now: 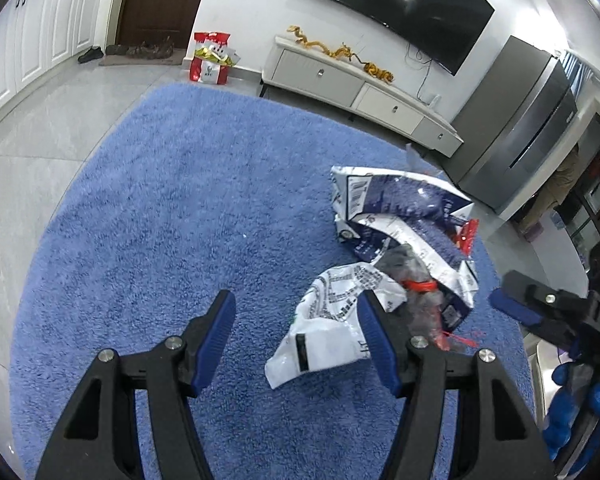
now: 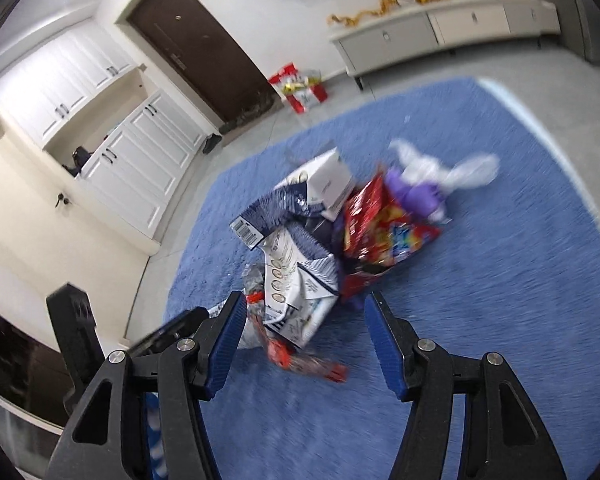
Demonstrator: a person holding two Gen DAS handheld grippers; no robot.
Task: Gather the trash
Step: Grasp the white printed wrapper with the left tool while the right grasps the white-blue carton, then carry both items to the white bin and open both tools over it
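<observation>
A pile of trash lies on a round blue rug [image 1: 172,208]. In the left wrist view a white printed wrapper [image 1: 328,332] lies in front of a torn blue-and-white carton [image 1: 404,216] and a clear wrapper with red ties [image 1: 420,292]. My left gripper [image 1: 298,340] is open and empty, its right finger just over the white wrapper. In the right wrist view the carton [image 2: 292,240], a red snack bag [image 2: 380,228], purple and white wrappers [image 2: 428,184] and the clear red-tied wrapper [image 2: 300,360] show. My right gripper [image 2: 304,340] is open above the pile's near edge. It also shows at the left wrist view's right edge [image 1: 540,312].
A white TV cabinet [image 1: 360,84] with a gold dragon ornament stands beyond the rug under a wall TV [image 1: 392,4]. A red-and-white bag [image 1: 211,58] stands by a brown door [image 1: 156,4]. A grey appliance [image 1: 520,128] is at right. White cupboards [image 2: 112,128] line the wall.
</observation>
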